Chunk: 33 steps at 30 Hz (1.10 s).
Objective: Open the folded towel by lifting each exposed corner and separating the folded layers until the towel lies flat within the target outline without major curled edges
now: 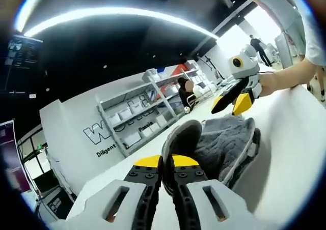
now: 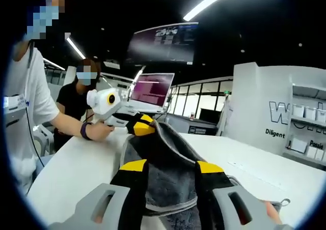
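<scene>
My left gripper (image 1: 166, 165) has its jaws pressed together on a raised fold of the grey towel (image 1: 224, 141), lifting that edge off the white table (image 1: 290, 138). My right gripper (image 2: 168, 168) has its jaws spread, straddling the towel's (image 2: 163, 164) edge without clamping it. In the left gripper view it hovers just beyond the towel. Shelves (image 1: 147, 113) stand behind the table; a laptop (image 2: 153, 90) sits at its far edge.

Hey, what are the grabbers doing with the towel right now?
Left gripper shut on towel edge, lifted. Right gripper open, astride towel. Table otherwise unobstructed.
</scene>
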Each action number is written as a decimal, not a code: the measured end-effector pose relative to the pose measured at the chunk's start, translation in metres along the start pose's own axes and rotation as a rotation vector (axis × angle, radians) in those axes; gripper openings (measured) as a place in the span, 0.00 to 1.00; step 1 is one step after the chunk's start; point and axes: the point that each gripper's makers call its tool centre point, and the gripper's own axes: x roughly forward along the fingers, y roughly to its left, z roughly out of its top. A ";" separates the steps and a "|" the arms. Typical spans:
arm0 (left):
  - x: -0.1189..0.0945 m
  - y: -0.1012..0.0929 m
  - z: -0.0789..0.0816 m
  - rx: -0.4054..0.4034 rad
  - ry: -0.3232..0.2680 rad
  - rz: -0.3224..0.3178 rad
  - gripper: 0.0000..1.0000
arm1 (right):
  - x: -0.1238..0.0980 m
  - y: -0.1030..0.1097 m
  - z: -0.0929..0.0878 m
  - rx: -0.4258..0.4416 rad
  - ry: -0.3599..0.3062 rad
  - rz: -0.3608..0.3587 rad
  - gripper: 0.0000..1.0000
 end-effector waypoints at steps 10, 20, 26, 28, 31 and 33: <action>-0.002 0.013 -0.008 -0.101 0.014 0.030 0.06 | 0.000 -0.003 0.001 0.005 -0.003 -0.006 0.35; -0.003 0.024 -0.020 -0.174 0.045 0.067 0.06 | -0.001 -0.003 0.001 0.007 -0.001 -0.009 0.35; -0.004 0.034 -0.026 -0.196 0.063 0.099 0.04 | -0.001 -0.002 0.001 0.008 0.001 -0.009 0.35; -0.007 0.037 -0.029 -0.213 0.072 0.113 0.04 | -0.001 -0.002 0.001 0.008 0.001 -0.010 0.35; -0.009 0.044 -0.034 -0.244 0.083 0.133 0.02 | -0.001 -0.003 0.000 0.009 0.002 -0.010 0.35; -0.009 0.047 -0.035 -0.249 0.088 0.146 0.02 | -0.001 -0.003 0.000 0.010 0.003 -0.010 0.35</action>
